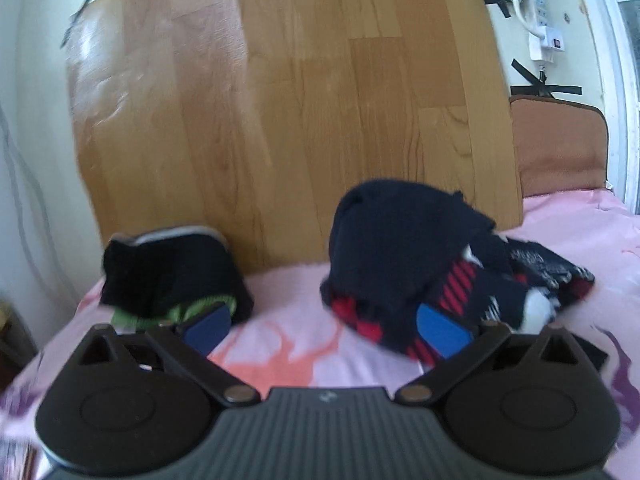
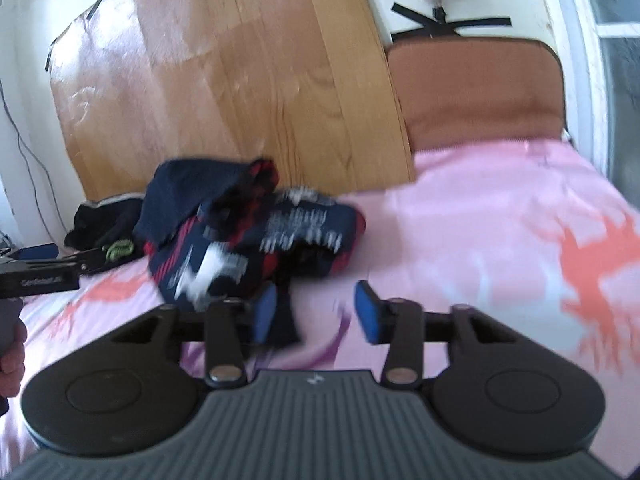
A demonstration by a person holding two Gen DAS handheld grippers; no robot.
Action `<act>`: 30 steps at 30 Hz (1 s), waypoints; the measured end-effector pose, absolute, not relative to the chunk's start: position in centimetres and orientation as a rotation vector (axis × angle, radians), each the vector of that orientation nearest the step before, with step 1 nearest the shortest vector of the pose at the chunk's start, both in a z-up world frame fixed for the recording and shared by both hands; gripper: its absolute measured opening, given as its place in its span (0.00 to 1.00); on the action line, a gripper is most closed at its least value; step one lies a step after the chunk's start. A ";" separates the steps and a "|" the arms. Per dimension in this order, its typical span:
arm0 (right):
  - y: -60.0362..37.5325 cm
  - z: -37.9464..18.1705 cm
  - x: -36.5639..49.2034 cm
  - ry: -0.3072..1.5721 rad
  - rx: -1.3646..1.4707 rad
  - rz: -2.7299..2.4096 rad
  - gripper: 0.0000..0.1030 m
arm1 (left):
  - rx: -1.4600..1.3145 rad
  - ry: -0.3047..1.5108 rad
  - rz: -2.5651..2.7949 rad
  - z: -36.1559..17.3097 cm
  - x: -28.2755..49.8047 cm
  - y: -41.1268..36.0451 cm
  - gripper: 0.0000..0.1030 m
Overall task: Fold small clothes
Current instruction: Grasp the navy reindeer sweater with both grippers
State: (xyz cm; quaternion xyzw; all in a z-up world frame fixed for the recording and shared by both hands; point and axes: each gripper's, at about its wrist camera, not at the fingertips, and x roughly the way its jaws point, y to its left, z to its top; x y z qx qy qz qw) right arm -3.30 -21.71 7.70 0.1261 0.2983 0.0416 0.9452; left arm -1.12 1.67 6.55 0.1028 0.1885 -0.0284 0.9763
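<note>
A heap of navy clothes with red stripes and white marks lies on the pink bedspread. A smaller black garment with a green edge lies to its left. My left gripper is open, its blue pads wide apart, low between the two heaps. In the right wrist view the navy heap is ahead to the left. My right gripper is open just in front of it, its left pad beside a dark cloth edge. The left gripper's arm shows at the left edge.
A wooden board leans against the wall behind the clothes. A brown cushion stands at the bed's head on the right. The pink bedspread stretches to the right. Cables and a power strip hang on the wall.
</note>
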 end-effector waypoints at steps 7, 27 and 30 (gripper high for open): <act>-21.5 8.6 5.0 0.613 0.179 0.182 0.42 | 0.279 0.391 -0.092 4.9 4.6 2.5 1.00; -21.2 1.8 22.8 0.785 0.547 0.582 0.14 | -0.280 0.581 -0.473 1.7 11.4 5.9 0.30; -21.9 5.1 20.3 0.687 0.554 0.539 0.13 | -0.266 0.524 -0.423 3.2 9.9 6.3 0.18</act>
